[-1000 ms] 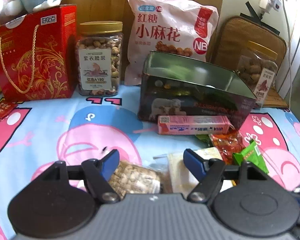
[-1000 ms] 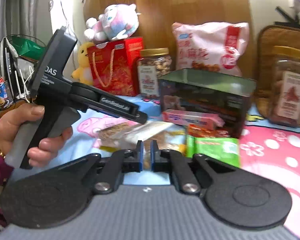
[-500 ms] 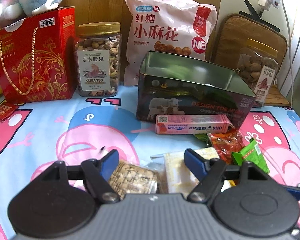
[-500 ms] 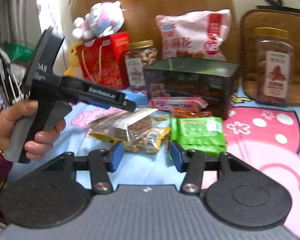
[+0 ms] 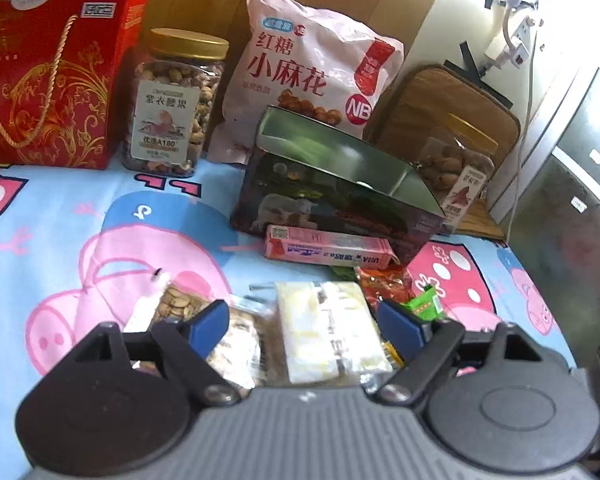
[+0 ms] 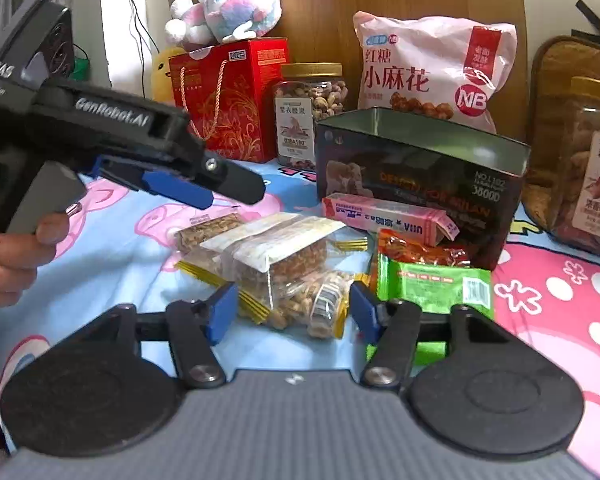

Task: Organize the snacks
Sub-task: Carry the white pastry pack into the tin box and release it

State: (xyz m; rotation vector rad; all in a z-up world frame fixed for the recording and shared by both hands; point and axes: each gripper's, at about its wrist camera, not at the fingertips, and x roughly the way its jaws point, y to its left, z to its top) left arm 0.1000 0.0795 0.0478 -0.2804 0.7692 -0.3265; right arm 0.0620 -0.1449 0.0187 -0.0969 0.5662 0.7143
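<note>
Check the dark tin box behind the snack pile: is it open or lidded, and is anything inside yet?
Open: the tin box has no lid, and its bare inner walls show. Its floor is hidden, so contents cannot be told.

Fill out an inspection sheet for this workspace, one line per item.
Surface: cartoon-print cloth.
Job's things: open tin, inside hidden; pink box before it; clear nut packets, red packet, green packet loose in front.
Clutter: nut jar, pink bag, red gift bag, plush toy.
Grippers: left gripper and right gripper, jaws open, empty.
Cables: white cord on wall.
Surroundings: wooden panel.
</note>
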